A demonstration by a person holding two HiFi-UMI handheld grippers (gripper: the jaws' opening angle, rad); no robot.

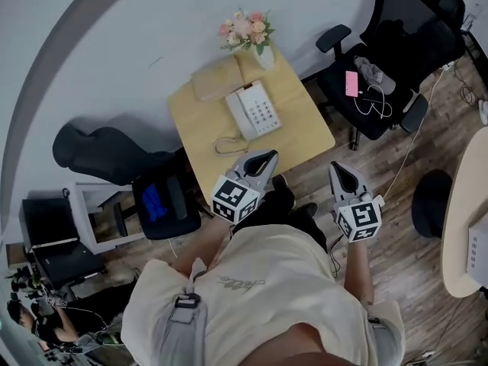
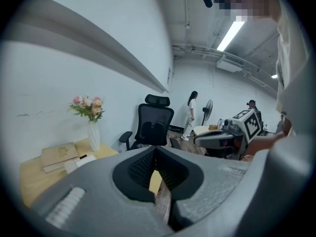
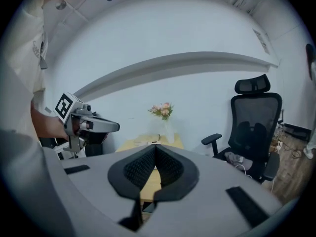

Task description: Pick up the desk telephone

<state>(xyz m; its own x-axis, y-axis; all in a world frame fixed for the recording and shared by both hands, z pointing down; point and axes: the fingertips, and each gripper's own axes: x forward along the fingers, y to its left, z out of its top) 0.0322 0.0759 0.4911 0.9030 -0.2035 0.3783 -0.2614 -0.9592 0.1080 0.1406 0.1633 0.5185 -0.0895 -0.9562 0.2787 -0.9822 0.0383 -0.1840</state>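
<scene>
**Left side.** A black chair (image 1: 162, 201) stands off the table's (image 1: 305, 128) left edge, clear of your reach. A stack of books (image 1: 216, 78) lies at the far left corner.

**Task item.** The telephone (image 1: 253, 110) sits untouched near the middle of the table, just beside the books. Its handset is on the cradle. The coiled cord (image 1: 229, 144) lies loose towards the near left edge. A vase of flowers (image 1: 248, 30) stands at the far corner, close behind the telephone.

**Grippers.** Your left gripper (image 1: 268, 157) hangs at the table's near edge with its jaws clenched on nothing. Your right gripper (image 1: 338, 169) is off the near right corner, over the floor, and is also clenched and empty. Both are well apart from the telephone.

**Right side.** An office chair (image 1: 396, 21) carrying loose items and cables stands beyond the table's right edge.

**Risks, as judged:**
- If you reach in with the jaws closed, you will push the telephone towards the books or the vase.
- A grip on the handset alone would likely lift it off the cradle and leave the base behind.
- The loose cord may snag the left gripper or drag along the table.
- A high or far approach may topple the vase.
</scene>
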